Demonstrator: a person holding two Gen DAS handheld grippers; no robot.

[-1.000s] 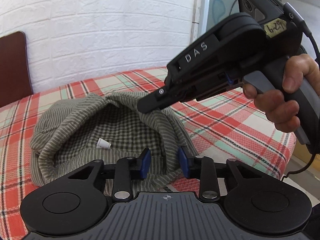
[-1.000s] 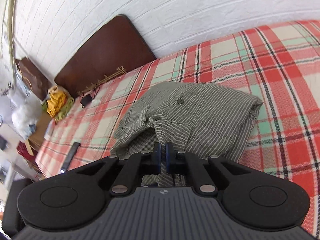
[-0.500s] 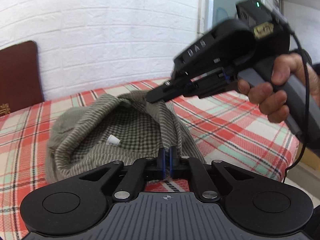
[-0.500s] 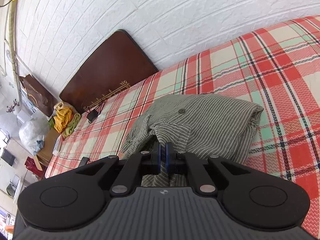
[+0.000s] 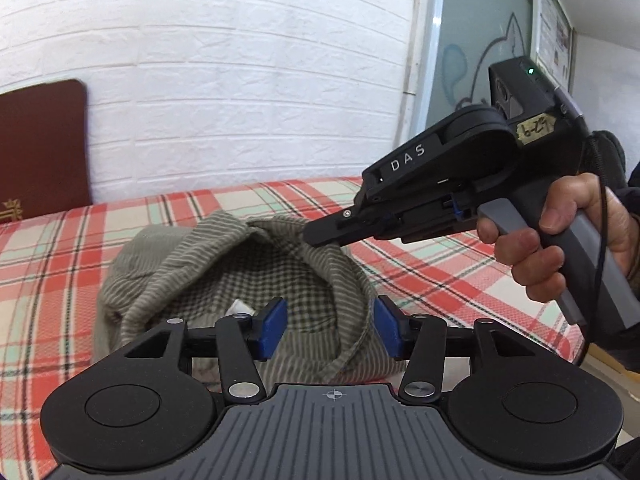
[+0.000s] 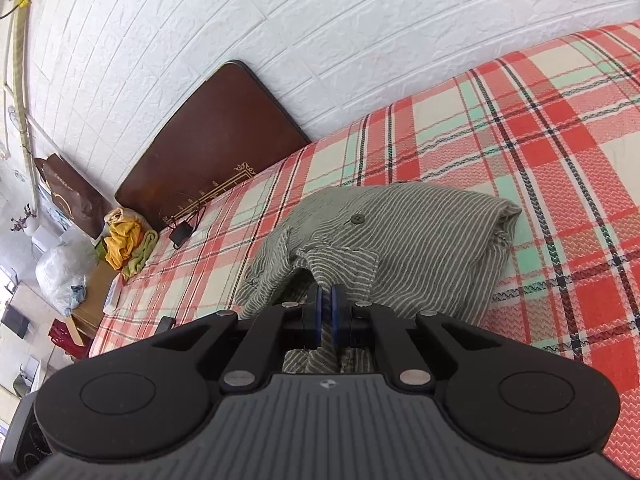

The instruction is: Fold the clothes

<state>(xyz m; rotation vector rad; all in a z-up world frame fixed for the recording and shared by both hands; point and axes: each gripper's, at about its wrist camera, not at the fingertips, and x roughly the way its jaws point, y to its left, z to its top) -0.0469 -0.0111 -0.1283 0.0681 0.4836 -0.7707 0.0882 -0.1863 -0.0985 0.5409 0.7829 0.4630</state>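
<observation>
Left tongs [image 5: 330, 328], pinched together on the striped shirt [image 5: 248, 276] half a second ago, now gape at its 6 o'clock hem, released; right tongs [image 6: 327, 307] stay clamped on the 1 o'clock fold, so it alone carries it.

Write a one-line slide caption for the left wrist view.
Left claw open over a striped shirt on a plaid bedcover, right claw pinching its edge.

The grey-green striped shirt [image 6: 404, 240] lies bunched on the plaid bed, one button showing on top. Its collar edge is lifted and open, showing a checked lining and a small white tag [image 5: 240, 307] inside.
</observation>
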